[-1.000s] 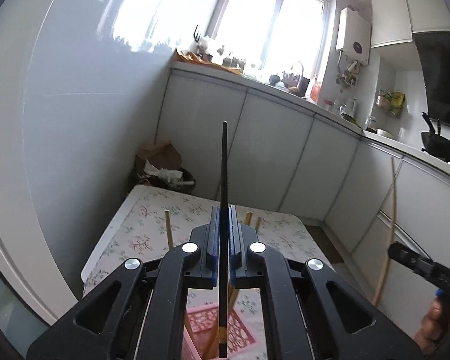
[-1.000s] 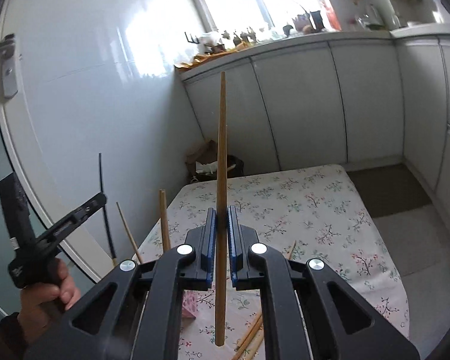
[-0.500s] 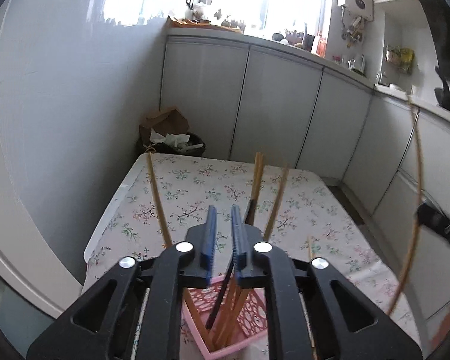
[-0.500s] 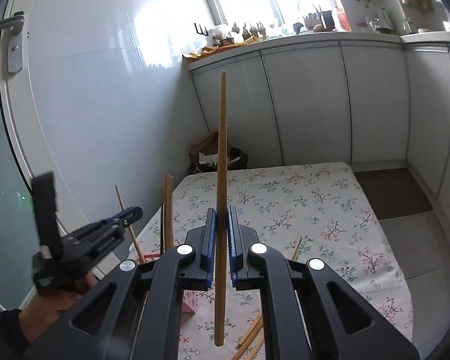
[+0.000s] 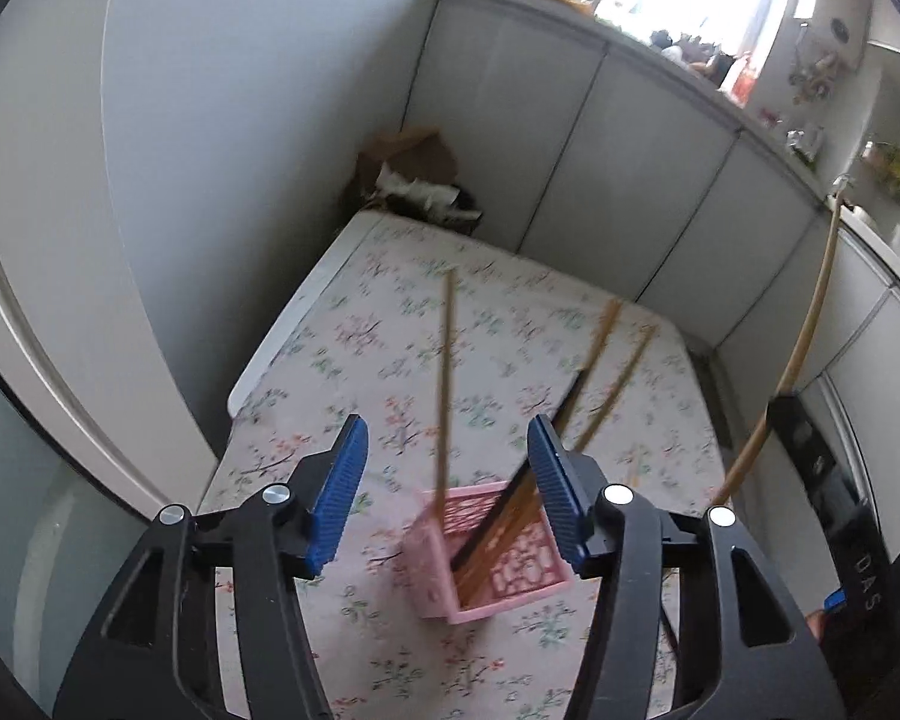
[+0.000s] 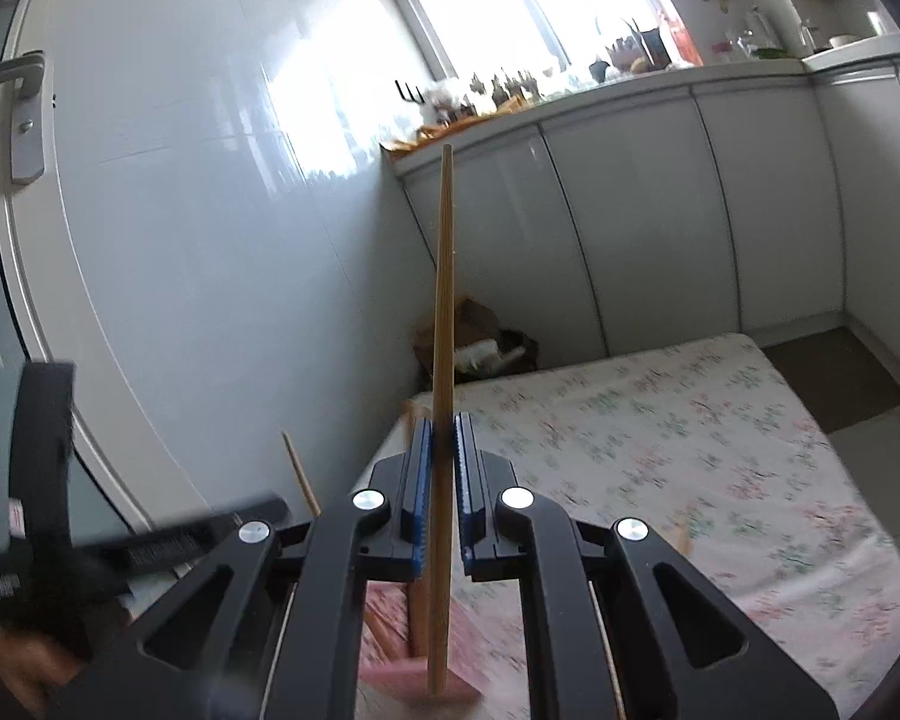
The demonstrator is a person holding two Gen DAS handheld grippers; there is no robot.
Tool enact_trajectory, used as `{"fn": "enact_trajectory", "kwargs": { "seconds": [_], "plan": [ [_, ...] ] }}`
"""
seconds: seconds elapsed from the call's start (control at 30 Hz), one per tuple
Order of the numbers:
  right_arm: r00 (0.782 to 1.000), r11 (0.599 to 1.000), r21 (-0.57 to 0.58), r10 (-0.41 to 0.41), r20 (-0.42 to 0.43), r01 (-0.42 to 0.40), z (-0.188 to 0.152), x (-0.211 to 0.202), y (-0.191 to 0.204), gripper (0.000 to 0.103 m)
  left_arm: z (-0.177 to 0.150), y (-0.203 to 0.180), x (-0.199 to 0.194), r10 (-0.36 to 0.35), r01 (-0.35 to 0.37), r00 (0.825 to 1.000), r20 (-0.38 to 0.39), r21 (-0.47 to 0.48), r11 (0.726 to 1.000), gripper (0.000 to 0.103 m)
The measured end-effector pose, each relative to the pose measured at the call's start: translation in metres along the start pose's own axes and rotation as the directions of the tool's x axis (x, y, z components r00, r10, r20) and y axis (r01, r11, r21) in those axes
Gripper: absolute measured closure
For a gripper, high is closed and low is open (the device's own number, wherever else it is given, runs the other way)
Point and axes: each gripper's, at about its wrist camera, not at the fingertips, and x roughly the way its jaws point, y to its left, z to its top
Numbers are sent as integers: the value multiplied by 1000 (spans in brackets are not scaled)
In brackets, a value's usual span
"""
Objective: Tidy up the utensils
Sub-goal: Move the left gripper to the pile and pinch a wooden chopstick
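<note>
the left wrist view looks down on the pink holder (image 5: 491, 552) standing on the flowered worktop (image 5: 390, 324), and only there can you count what leans in it: three wooden chopsticks (image 5: 444, 378) and one black chopstick (image 5: 534, 468), four in all, though motion blur makes the count a little unsure. the left claw (image 5: 447, 483) hangs above the holder with its blue pads spread wide and nothing between them. at the right edge of that view the right claw's body shows dark and cut off, a curved pale stick rising from it. the right wrist view gives the other side: the right claw (image 6: 441, 495) is clamped on one wooden chopstick (image 6: 443, 312) held upright, its lower end just over the pink holder (image 6: 432, 681), which is mostly hidden behind the claw. the left claw (image 6: 120, 546) there is a dark blur at the left edge, its pads not readable
</note>
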Motion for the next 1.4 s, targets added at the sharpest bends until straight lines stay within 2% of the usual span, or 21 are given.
{"fn": "enact_trajectory", "kwargs": {
  "seconds": [0.2,0.37,0.47,0.53,0.6,0.73,0.83,0.97,1.1,1.13,1.23,1.3,1.37,1.4],
  "plan": [
    [999,997,-75,-34,21,36,-24,36,25,95,8,26,-1,-15,15,1000,-7,-94,995,50],
    [998,983,-173,-60,8,60,-47,46,38,95,9,30,0,-29,27,999,-17,-111,993,50],
    [997,974,-215,-75,-26,68,-60,48,38,94,9,30,-1,-32,30,999,-14,-112,993,50],
    [994,976,-215,-67,-90,47,-65,49,33,92,9,31,-2,-39,37,999,-14,-113,993,50],
    [990,981,-192,-58,-128,32,-60,41,25,89,10,31,-3,-46,44,999,-15,-112,993,50],
    [990,985,-161,-79,-120,59,-30,12,3,89,9,23,-7,-57,56,998,-9,-94,994,50],
    [980,981,-160,-137,-144,113,-4,-8,-14,88,8,12,-13,-73,73,997,0,-67,995,50],
    [948,977,-123,-198,-251,172,29,-38,-52,74,3,-11,-22,-103,103,995,11,-7,995,50],
    [920,973,-88,-232,-317,215,30,-62,-91,74,-8,-47,-34,-130,126,991,28,104,987,50],
    [906,971,-71,-239,-349,229,26,-63,-103,74,-14,-60,-37,-138,132,990,29,150,980,50],
    [835,966,-29,-236,-497,256,11,-54,-127,74,-32,-95,-39,-173,167,985,4,258,952,50],
    [810,972,29,-179,-559,235,1,-49,-139,74,-46,-117,-36,-190,189,981,-30,319,929,50],
    [754,970,49,-154,-639,239,-17,-38,-145,74,-56,-131,-27,-171,178,984,-50,346,921,50],
    [735,970,56,-141,-664,237,-23,-33,-147,74,-60,-136,-21,-159,171,985,-65,358,918,50]
  ]
}}
